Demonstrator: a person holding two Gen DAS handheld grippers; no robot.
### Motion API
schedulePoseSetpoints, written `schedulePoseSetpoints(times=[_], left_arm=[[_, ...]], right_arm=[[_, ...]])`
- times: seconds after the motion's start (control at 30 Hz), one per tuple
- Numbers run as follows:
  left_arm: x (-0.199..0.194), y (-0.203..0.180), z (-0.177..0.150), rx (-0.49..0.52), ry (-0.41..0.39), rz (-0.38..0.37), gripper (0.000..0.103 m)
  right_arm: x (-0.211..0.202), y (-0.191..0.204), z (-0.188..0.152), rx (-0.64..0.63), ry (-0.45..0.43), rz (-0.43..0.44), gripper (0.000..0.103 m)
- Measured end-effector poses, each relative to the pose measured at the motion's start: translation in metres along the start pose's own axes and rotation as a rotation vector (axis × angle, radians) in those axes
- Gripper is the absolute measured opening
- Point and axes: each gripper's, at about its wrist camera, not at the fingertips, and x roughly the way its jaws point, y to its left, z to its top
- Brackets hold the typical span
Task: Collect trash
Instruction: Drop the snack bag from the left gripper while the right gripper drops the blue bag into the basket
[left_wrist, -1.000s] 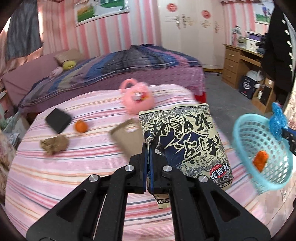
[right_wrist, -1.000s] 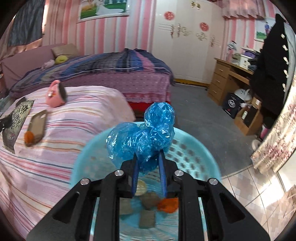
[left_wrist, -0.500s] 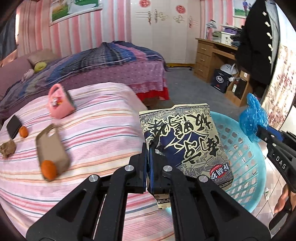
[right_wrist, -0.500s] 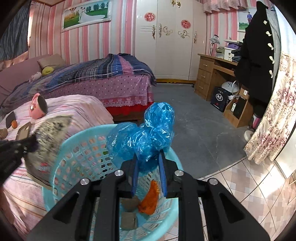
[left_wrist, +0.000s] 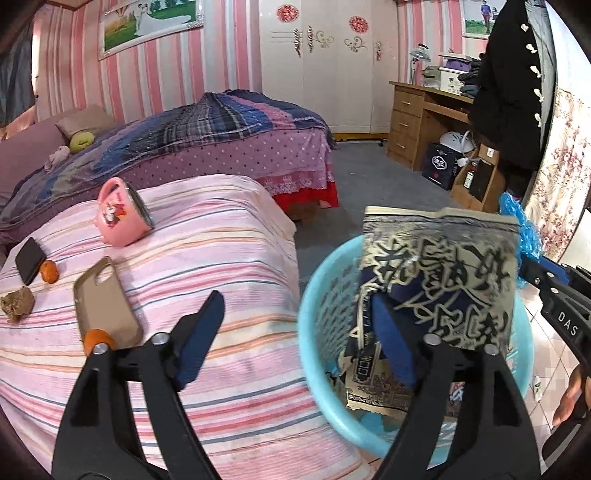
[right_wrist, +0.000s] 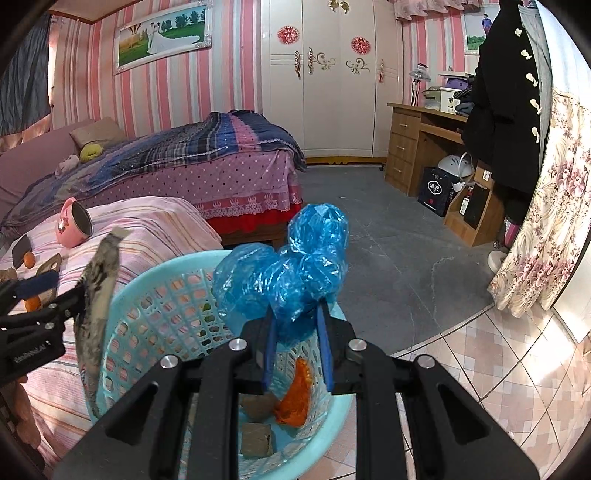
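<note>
over basket rim (left_wrist: 314, 280), left gripper (left_wrist: 299, 332) spread.

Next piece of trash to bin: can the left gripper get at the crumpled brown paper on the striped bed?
Probably yes. The left gripper stands open, having just let go of the snack bag over the basket. The crumpled brown paper lies uncovered on the bed, beside the phone.

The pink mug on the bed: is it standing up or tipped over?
Tipped over. The mug lies on its side on the striped bed, mouth facing sideways.
</note>
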Motion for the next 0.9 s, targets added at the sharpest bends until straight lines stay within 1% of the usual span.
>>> schedulePoseSetpoints(times=[0.03, 0.13, 0.33, 0.4, 0.5, 0.53, 0.67, 0.8, 0.9], left_arm=[[0.001, 0.002, 0.0, 0.001, -0.001, 0.012, 0.083], [0.005, -0.001, -0.007, 0.038, 0.011, 0.039, 0.084], [0.017, -0.004, -0.023, 0.086, 0.053, 0.056, 0.084], [0.017, -0.001, -0.023, 0.078, 0.058, 0.047, 0.084], [0.014, 0.004, -0.021, 0.059, 0.064, 0.019, 0.09], [0.013, 0.005, -0.019, 0.058, 0.068, 0.011, 0.09], [0.007, 0.008, -0.016, 0.063, 0.053, 0.024, 0.09], [0.003, 0.015, -0.014, 0.047, 0.05, 0.018, 0.091], [-0.001, 0.02, -0.011, 0.029, 0.045, 0.012, 0.092]], right_arm=[[0.0, 0.001, 0.0, -0.001, 0.0, 0.0, 0.02], [0.0, 0.002, -0.001, -0.003, 0.002, 0.004, 0.02], [0.001, 0.001, -0.001, 0.0, 0.004, 0.007, 0.02], [0.001, 0.001, -0.001, 0.004, 0.003, 0.009, 0.02], [0.001, 0.002, -0.001, 0.004, 0.004, 0.01, 0.02], [0.001, 0.001, -0.001, 0.005, 0.005, 0.012, 0.02], [0.002, 0.003, -0.002, 0.002, 0.012, 0.018, 0.021], [0.004, 0.004, 0.0, -0.003, 0.019, 0.022, 0.021], [0.005, 0.007, 0.0, -0.012, 0.026, 0.022, 0.023]])
